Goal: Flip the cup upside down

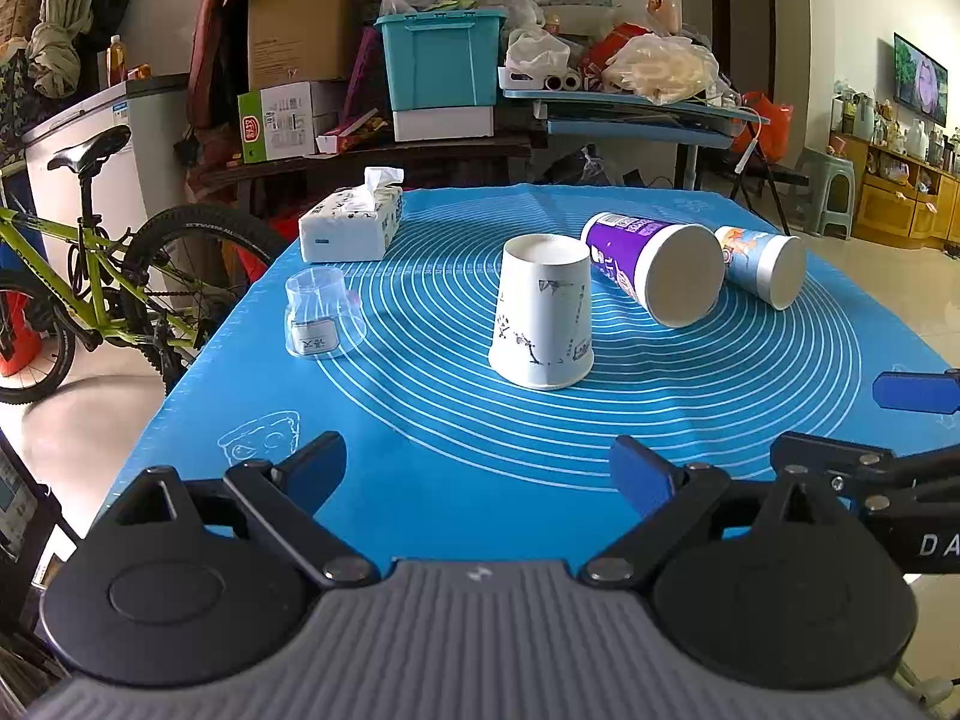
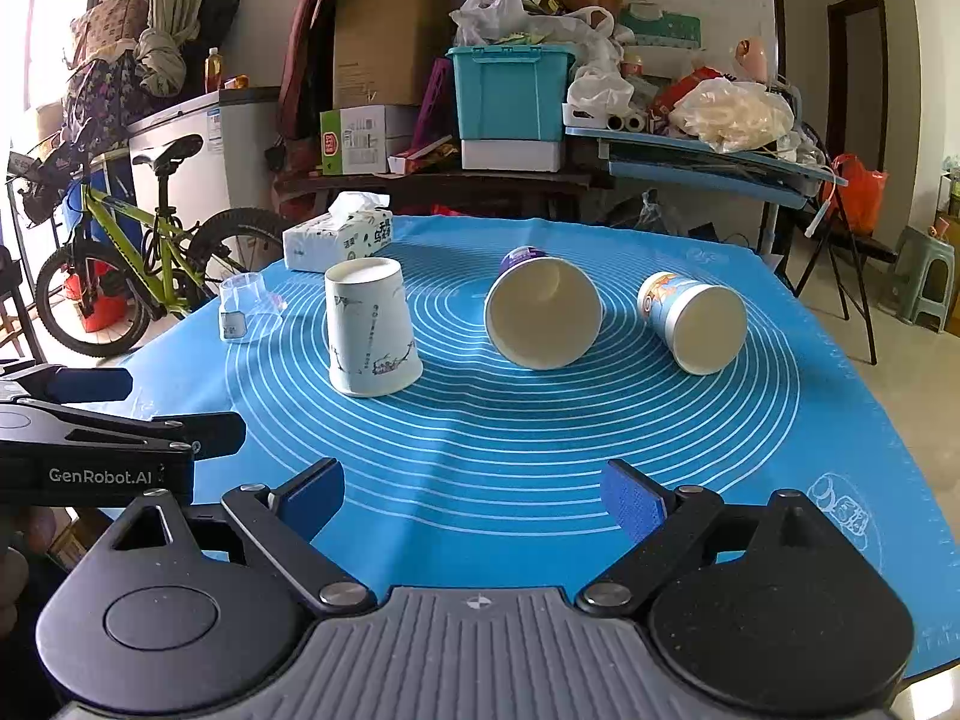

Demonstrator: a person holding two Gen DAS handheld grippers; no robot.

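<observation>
The right gripper [image 1: 918, 420] is cut off by the left-wrist frame's right edge, only two fingers showing. The purple cup [image 2: 543, 312] faces the right-wrist camera mouth-on, its wall mostly hidden. The clear cup's label [image 1: 318, 343] is illegible.

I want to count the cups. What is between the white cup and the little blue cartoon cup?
The purple cup lies on its side between the white cup and the cartoon cup, mouth toward the camera. The right wrist view shows it best.

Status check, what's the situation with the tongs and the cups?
Both tongs, left and right, open, empty. White cup and clear cup already inverted; purple cup and orange-print cup on their sides. Nothing blocking.
</observation>
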